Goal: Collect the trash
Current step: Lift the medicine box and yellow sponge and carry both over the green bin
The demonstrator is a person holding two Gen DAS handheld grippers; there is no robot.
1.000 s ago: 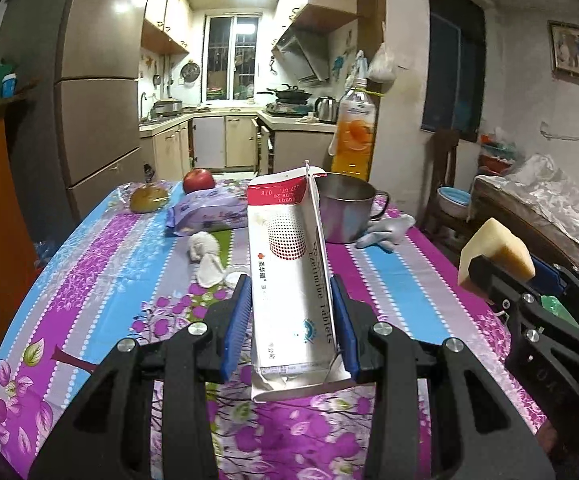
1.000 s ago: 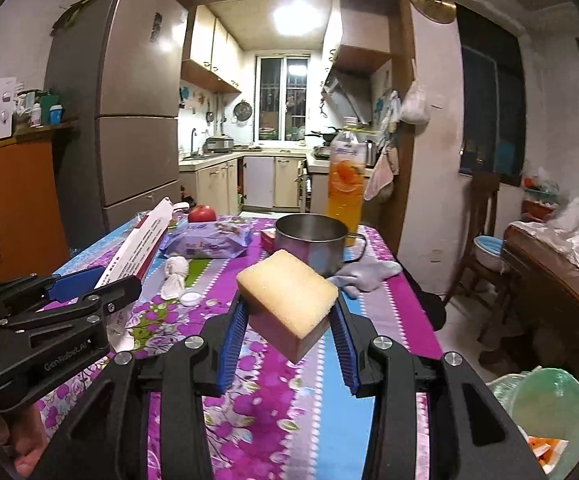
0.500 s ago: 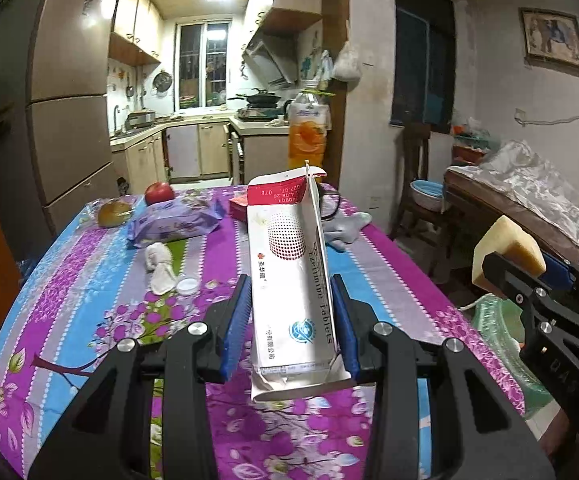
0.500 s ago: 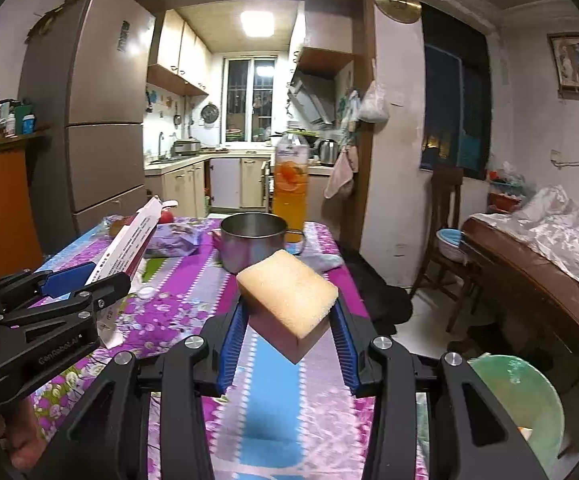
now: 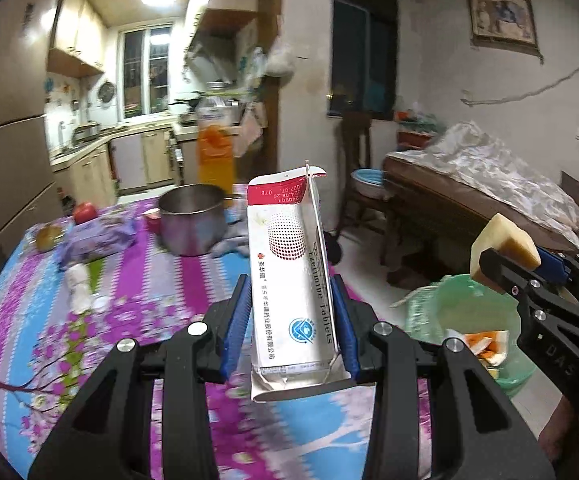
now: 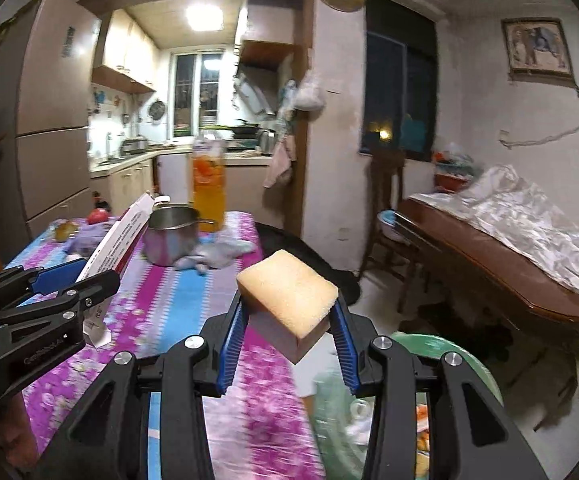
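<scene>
My left gripper (image 5: 291, 322) is shut on a tall white and red tablet box (image 5: 289, 272), held upright over the table's right edge. My right gripper (image 6: 289, 336) is shut on a yellow sponge block (image 6: 287, 302), held above the rim of a green trash bin (image 6: 461, 356). The bin also shows in the left wrist view (image 5: 473, 308), on the floor to the right of the table, with orange peel inside. The sponge shows there too (image 5: 503, 242). A crumpled white tissue (image 5: 78, 282) and a small white cap (image 5: 100, 301) lie on the tablecloth.
The flowered table (image 5: 49, 320) carries a steel pot (image 5: 191, 224), an orange drink bottle (image 5: 215, 152), a purple wipes pack (image 5: 97, 240), an apple (image 5: 85, 210) and a grey rag (image 6: 217, 254). A wooden bed (image 6: 501, 256) and a chair (image 6: 385, 208) stand to the right.
Both grippers have swung right, away from the table's middle toward its right edge. The green bin has come into view below them. Both still hold their loads.
</scene>
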